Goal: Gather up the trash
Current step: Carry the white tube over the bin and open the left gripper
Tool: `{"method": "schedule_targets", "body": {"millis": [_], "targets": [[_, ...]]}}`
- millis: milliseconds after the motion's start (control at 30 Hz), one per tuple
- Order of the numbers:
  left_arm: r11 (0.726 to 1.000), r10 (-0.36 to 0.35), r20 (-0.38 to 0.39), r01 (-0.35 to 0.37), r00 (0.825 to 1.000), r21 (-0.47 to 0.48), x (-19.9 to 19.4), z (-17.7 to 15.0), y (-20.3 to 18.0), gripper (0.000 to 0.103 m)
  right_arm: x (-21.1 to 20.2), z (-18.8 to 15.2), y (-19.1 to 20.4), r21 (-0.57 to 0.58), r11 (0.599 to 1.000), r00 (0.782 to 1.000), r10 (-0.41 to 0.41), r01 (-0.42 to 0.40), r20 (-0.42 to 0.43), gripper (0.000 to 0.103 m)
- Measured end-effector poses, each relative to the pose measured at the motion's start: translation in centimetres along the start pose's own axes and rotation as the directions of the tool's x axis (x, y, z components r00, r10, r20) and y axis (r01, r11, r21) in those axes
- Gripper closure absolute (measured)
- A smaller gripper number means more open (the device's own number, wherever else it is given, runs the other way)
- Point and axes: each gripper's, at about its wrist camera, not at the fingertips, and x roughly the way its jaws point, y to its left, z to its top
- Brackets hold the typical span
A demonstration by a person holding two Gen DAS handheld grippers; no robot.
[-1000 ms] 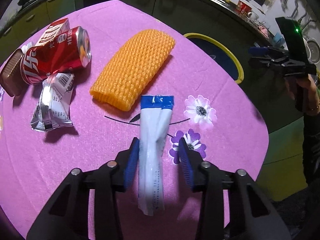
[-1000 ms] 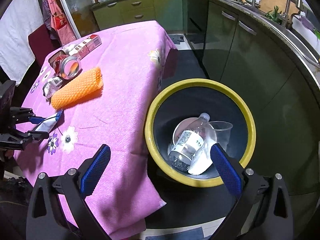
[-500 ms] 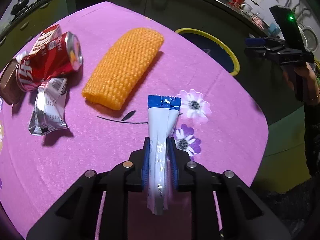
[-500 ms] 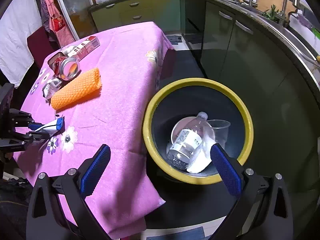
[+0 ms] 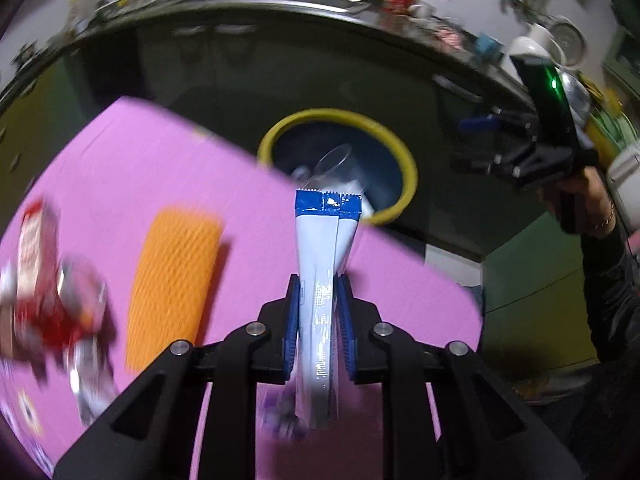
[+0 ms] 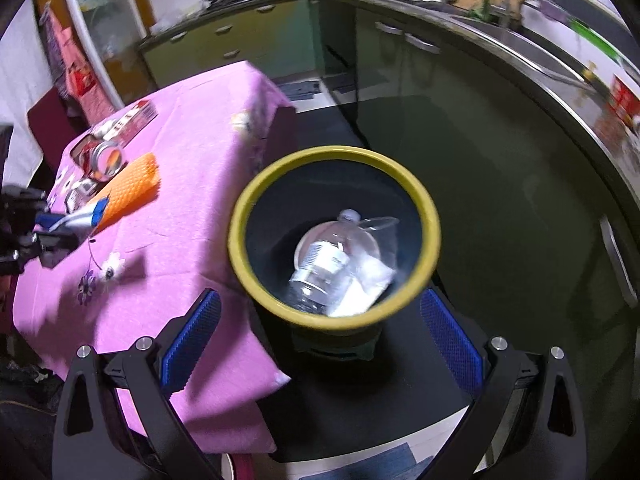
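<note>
White sachet (image 5: 320, 280) now clamped, lifted off tbl.

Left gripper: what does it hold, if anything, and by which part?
The left gripper holds a white sachet around its lower middle, blue end pointing forward.

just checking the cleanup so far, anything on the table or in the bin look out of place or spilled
Nothing looks spilled. The red can lies on its side on the pink tablecloth beside the orange foam net, litter still to collect. The left gripper is shut on the white and blue sachet. The yellow-rimmed bin stands upright.
</note>
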Motion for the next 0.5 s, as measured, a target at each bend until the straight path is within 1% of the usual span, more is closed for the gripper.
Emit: {"method": "schedule_targets", "body": {"millis": [167, 233, 300, 367, 400, 467, 500], "targets": [[0.998, -0.044, -0.011, 0.044, 0.999, 0.051, 4.4, 6.5, -1.7, 0.085, -0.8, -1.7, -2.5, 0.058, 0.998, 1.0, -0.014, 0.014, -0.002, 0.005], [0.997, -0.052, -0.012, 0.053, 0.999, 0.054, 6.1, 8.1, -1.9, 0.085, -1.0, -2.3, -3.5, 0.081, 0.997, 1.0, -0.021, 0.021, -0.005, 0.005], [0.997, -0.043, -0.016, 0.044, 0.999, 0.055, 8.3, 10.0, -2.2, 0.085, -1.2, -2.8, -4.2, 0.097, 0.995, 1.0, -0.024, 0.024, -0.007, 0.005], [0.997, -0.056, -0.031, 0.057, 0.998, 0.044, 10.5, 11.6, -2.3, 0.083, -1.4, -3.2, -4.9, 0.11, 0.993, 1.0, -0.028, 0.029, -0.011, 0.005], [0.998, -0.055, -0.035, 0.056, 0.998, 0.039, 11.6, 12.2, -2.4, 0.08, -1.4, -3.3, -5.0, 0.114, 0.993, 0.999, -0.03, 0.031, -0.014, 0.005], [0.998, -0.039, -0.036, 0.04, 0.999, 0.04, 12.7, 12.6, -2.3, 0.065, -1.5, -3.5, -5.3, 0.121, 0.992, 0.999, -0.032, 0.034, -0.016, 0.005], [0.999, -0.029, -0.031, 0.03, 0.999, 0.042, 13.3, 12.9, -2.4, 0.054, -1.6, -3.6, -5.4, 0.126, 0.991, 0.999, -0.034, 0.036, -0.018, 0.005]]}}
